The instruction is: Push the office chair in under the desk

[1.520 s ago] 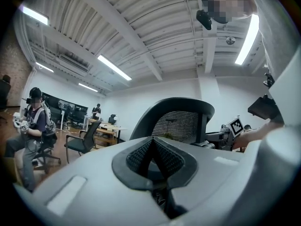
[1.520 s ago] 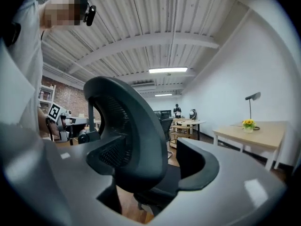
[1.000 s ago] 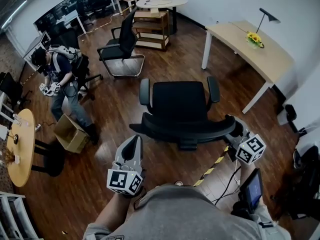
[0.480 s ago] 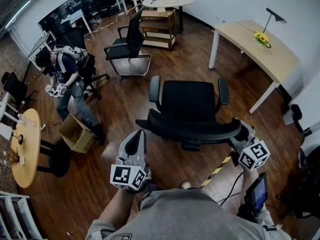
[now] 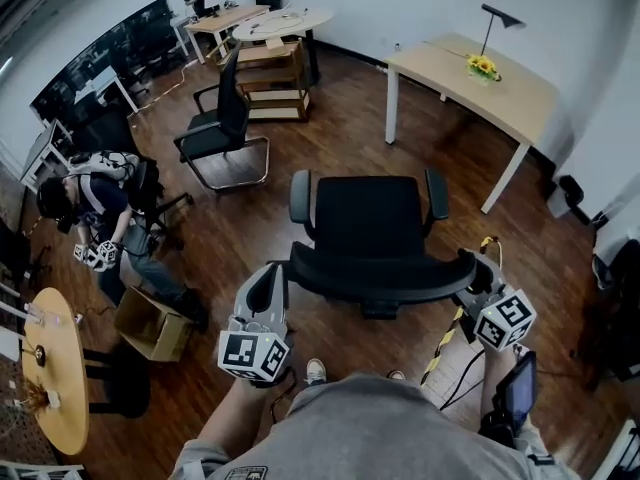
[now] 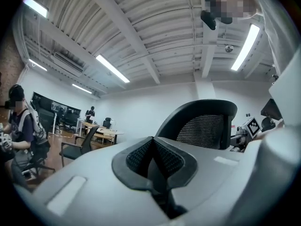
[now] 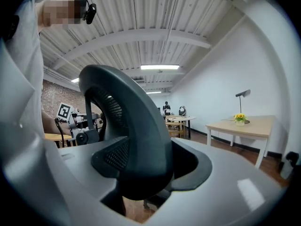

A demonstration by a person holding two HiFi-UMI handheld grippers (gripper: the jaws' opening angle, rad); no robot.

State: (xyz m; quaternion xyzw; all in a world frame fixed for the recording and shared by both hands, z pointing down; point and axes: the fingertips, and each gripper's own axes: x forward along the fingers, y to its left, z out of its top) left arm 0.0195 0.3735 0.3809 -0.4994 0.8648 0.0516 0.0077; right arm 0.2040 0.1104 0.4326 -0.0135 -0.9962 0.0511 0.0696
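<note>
A black office chair (image 5: 367, 218) stands on the wood floor with its seat facing away from me. My right gripper (image 5: 482, 280) is shut on the right end of the chair's backrest (image 7: 134, 126), whose curved edge fills the space between its jaws. My left gripper (image 5: 268, 278) is shut with nothing in it, just beside the backrest's left end; in the left gripper view the mesh backrest (image 6: 207, 126) rises to the right beyond the closed fingertips (image 6: 141, 155). The light wood desk (image 5: 500, 96) stands farther off at the upper right.
Yellow flowers (image 5: 484, 66) and a black lamp (image 5: 497, 18) are on the desk. Another black chair (image 5: 220, 133) and wooden shelves (image 5: 272, 66) stand beyond. A person (image 5: 95, 213) stands at left near a cardboard box (image 5: 150, 323) and a round table (image 5: 55, 378). Yellow-black tape (image 5: 445, 338) lies by my feet.
The head view has swung, so the room sits differently in frame. My right gripper keeps its hold on the backrest and the left stays shut beside it. The person at left has shifted.
</note>
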